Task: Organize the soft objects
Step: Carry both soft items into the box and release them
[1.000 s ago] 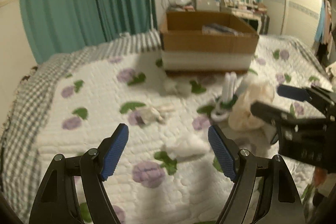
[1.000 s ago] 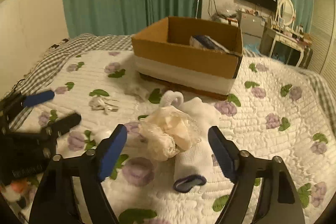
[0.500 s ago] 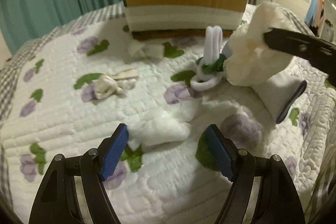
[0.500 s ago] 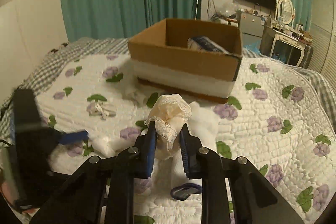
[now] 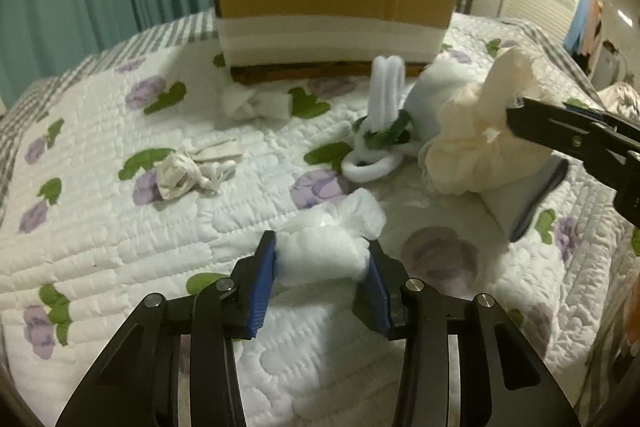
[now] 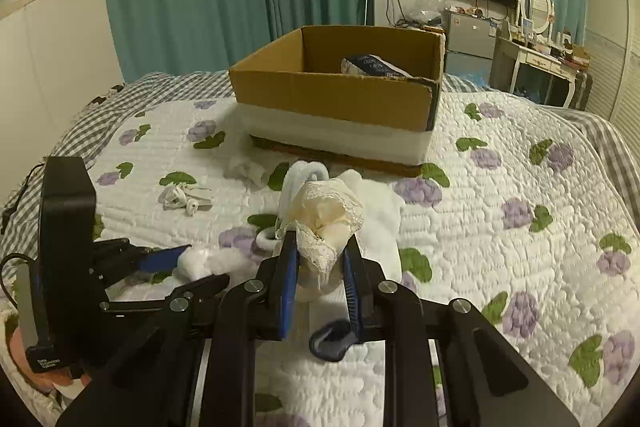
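**Both grippers loaded, box nearly empty**

Your left gripper (image 5: 322,261) is clamped on a white fluffy wad (image 5: 324,247) resting on the quilt (image 5: 120,235); your right gripper (image 6: 318,259) pinches a cream lace bundle (image 6: 326,215), lifted just above the bed. Only one dark item (image 6: 370,65) shows inside the cardboard box (image 6: 340,99), so most sorting looks undone. Loose on the quilt you have four: one knotted rag (image 5: 192,171), one white scrap (image 5: 256,105) by the box, one white loop piece (image 5: 378,139), one white sock (image 5: 516,195).
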A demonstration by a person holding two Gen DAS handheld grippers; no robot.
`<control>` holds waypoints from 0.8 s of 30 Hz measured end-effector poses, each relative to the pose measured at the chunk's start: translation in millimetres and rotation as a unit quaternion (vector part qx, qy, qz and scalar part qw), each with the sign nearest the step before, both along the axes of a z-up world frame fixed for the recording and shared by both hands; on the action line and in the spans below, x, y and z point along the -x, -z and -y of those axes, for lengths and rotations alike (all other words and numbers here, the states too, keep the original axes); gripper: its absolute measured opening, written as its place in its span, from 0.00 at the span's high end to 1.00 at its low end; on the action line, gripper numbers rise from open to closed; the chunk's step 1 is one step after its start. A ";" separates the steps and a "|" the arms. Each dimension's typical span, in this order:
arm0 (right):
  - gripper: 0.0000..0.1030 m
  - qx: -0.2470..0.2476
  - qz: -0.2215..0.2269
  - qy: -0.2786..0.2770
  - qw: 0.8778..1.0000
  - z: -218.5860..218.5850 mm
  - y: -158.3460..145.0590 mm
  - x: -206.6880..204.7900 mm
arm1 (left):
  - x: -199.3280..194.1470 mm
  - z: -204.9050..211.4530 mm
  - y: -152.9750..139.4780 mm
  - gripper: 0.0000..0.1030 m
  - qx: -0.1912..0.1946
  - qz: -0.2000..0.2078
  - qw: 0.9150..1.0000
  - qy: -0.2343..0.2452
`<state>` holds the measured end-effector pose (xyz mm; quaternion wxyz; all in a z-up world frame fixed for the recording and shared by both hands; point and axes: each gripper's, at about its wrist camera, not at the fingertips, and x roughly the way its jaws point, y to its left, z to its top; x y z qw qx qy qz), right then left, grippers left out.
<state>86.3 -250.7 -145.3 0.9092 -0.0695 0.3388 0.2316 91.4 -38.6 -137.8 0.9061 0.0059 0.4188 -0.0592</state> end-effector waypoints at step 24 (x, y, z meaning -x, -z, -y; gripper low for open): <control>0.80 -0.057 0.107 -0.006 0.993 25.8 -112.9 52.0 | 30.4 3.9 -156.8 0.61 -0.022 0.138 0.990 -0.009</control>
